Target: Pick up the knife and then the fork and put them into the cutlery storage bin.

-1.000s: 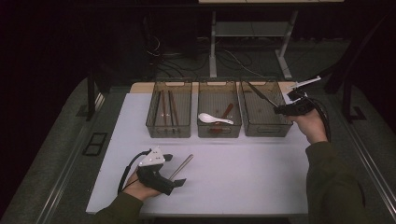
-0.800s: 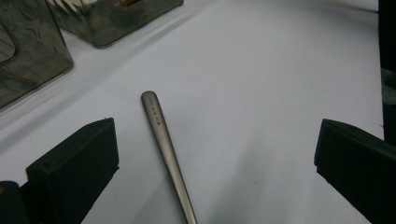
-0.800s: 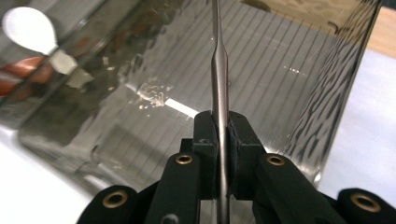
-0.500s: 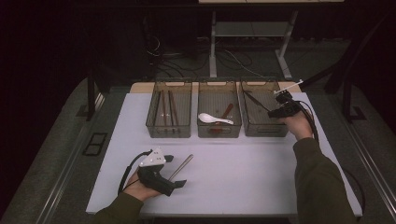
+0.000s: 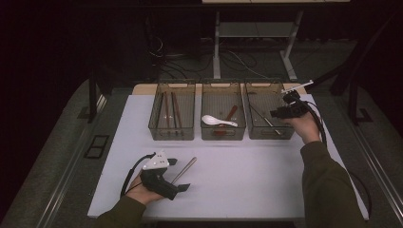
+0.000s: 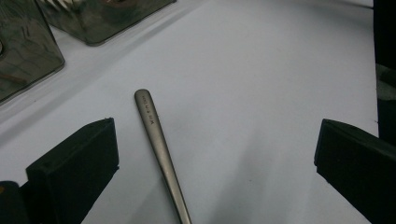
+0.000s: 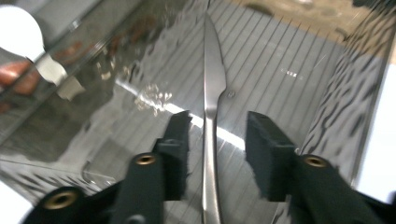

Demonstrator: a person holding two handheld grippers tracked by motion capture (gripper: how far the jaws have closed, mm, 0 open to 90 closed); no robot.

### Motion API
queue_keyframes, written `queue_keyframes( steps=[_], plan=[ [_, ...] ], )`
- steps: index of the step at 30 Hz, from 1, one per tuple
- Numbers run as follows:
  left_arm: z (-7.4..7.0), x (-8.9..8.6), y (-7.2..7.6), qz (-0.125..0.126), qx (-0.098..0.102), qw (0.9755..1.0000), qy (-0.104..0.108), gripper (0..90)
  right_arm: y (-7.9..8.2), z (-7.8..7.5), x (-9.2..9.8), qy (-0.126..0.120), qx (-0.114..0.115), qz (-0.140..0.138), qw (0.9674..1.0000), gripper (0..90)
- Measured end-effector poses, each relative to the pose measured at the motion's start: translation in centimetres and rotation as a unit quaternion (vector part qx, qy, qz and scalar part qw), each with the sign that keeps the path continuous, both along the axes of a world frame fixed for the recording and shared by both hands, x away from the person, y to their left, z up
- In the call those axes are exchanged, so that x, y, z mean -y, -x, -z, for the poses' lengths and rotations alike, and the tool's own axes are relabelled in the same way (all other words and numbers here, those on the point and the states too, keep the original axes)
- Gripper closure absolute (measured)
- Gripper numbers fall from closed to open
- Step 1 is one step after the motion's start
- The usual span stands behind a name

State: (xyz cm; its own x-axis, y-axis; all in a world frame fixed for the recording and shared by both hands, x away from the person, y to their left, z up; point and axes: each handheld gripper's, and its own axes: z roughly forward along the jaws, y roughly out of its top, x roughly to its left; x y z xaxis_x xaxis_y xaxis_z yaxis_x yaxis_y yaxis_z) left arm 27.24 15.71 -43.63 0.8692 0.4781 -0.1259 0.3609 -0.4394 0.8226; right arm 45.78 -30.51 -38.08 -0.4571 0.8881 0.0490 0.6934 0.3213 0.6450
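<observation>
A metal knife [image 7: 212, 93] lies on the ribbed floor of the right clear bin [image 5: 264, 82]; it also shows in the high view [image 5: 260, 115]. My right gripper [image 7: 218, 128] hangs over that bin [image 5: 280, 114]. Its jaws have just been opening and now stand apart on either side of the knife, pads off it. At the table's near left, my left gripper [image 5: 178, 175] rests open. A metal utensil handle [image 6: 159, 140] lies flat on the table between its wide jaws [image 6: 217, 140], untouched; it is also in the high view [image 5: 187, 166].
Three clear bins stand in a row at the back of the white table [image 5: 247, 175]. The left bin [image 5: 172, 85] holds chopsticks. The middle bin [image 5: 222, 85] holds a white spoon [image 5: 214, 120] and a brown one.
The right gripper came down and left into the right bin with the knife, then opened and let it go. The left gripper stayed put.
</observation>
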Motion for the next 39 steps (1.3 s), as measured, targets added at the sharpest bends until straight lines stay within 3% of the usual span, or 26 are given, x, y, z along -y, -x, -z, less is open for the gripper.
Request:
queue_keyframes(
  steps=[4, 7, 12, 18, 22, 28, 36, 39],
  plan=[
    [0.1, 0.0, -0.1, -0.009, -0.008, 0.9999, -0.009, 0.0, 1.1, -1.3, 0.5, -0.038, 0.027, 0.006, 0.9989, 46.6],
    [0.1, -0.1, -0.1, -0.014, -0.007, 0.9998, -0.013, 0.0, 2.2, -2.0, 0.7, -0.070, 0.039, -0.007, 0.9968, 41.8],
    [0.1, 0.0, -0.1, -0.019, -0.007, 0.9996, -0.018, 0.0, 4.0, -2.3, 0.4, -0.069, 0.062, -0.019, 0.9955, 32.4],
    [0.1, -0.1, -0.2, -0.022, -0.009, 0.9995, -0.023, 0.0, 6.2, -2.6, -0.2, -0.056, 0.075, -0.041, 0.9948, 26.7],
    [0.1, -0.1, -0.2, -0.027, -0.011, 0.9993, -0.023, 0.0, 7.7, -2.8, -0.5, -0.077, 0.084, -0.059, 0.9918, 24.3],
    [0.1, -0.2, -0.2, -0.031, -0.010, 0.9991, -0.027, 0.0, 10.2, -2.0, -1.2, -0.103, 0.092, -0.084, 0.9870, 20.6],
    [0.1, -0.2, -0.2, -0.038, -0.012, 0.9987, -0.033, 0.0, 12.8, 0.1, -2.0, -0.112, 0.086, -0.108, 0.9841, 19.4],
    [0.0, -0.3, -0.2, -0.040, -0.010, 0.9985, -0.035, 0.0, 13.7, 1.0, -2.3, -0.122, 0.088, -0.118, 0.9816, 18.1]
  ],
)
